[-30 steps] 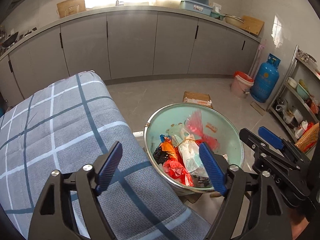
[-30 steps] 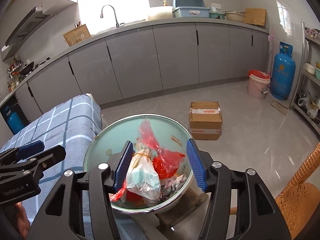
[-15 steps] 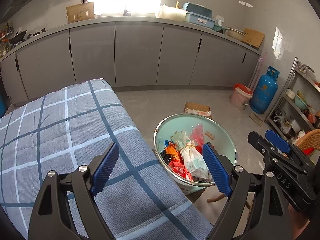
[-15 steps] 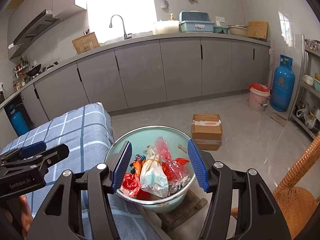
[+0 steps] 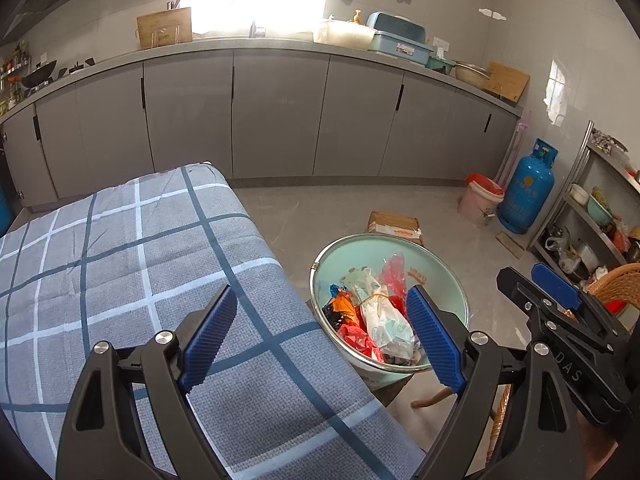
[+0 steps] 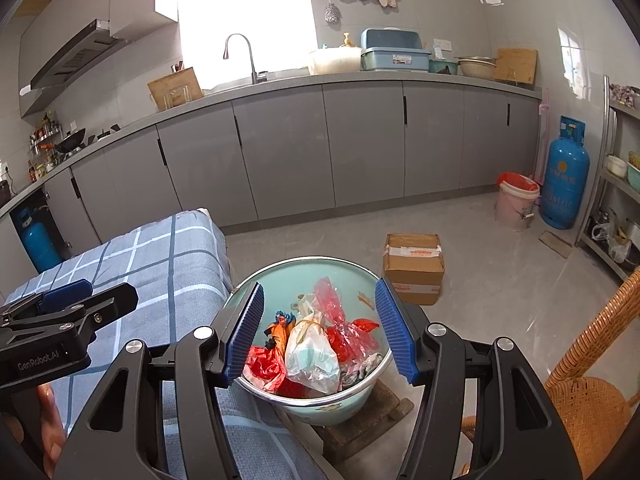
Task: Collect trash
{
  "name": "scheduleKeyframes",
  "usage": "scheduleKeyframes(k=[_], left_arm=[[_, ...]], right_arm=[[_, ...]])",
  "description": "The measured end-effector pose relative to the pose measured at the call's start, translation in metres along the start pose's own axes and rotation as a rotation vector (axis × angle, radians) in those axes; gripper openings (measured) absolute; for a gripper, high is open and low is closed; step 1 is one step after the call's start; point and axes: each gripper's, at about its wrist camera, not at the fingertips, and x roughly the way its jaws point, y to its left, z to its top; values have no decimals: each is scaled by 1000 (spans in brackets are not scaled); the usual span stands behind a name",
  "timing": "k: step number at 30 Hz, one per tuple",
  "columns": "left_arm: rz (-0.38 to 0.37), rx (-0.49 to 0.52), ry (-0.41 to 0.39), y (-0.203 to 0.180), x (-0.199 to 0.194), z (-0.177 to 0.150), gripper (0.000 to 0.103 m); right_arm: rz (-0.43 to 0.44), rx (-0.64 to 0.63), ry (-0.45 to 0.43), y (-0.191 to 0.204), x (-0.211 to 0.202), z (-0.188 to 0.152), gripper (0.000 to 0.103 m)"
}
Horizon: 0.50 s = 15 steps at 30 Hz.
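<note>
Now the mint-green basin of bagged trash sits below and just ahead of the right gripper, whose jaws gape empty. Beside it, the left gripper tilts downward over the plaid tablecloth, spread wide, holding nothing.

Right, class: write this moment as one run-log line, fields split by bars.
left tongs: open, empty | right tongs: open, empty | trash bags: in basin | plaid table: nothing on it
</note>
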Motion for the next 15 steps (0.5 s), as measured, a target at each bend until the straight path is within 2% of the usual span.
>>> scheduleKeyframes(k=[15], left_arm=[[0,-1,-4,1,-2,0,86]], right_arm=[[-1,0,-2,1,-1,-1,58]])
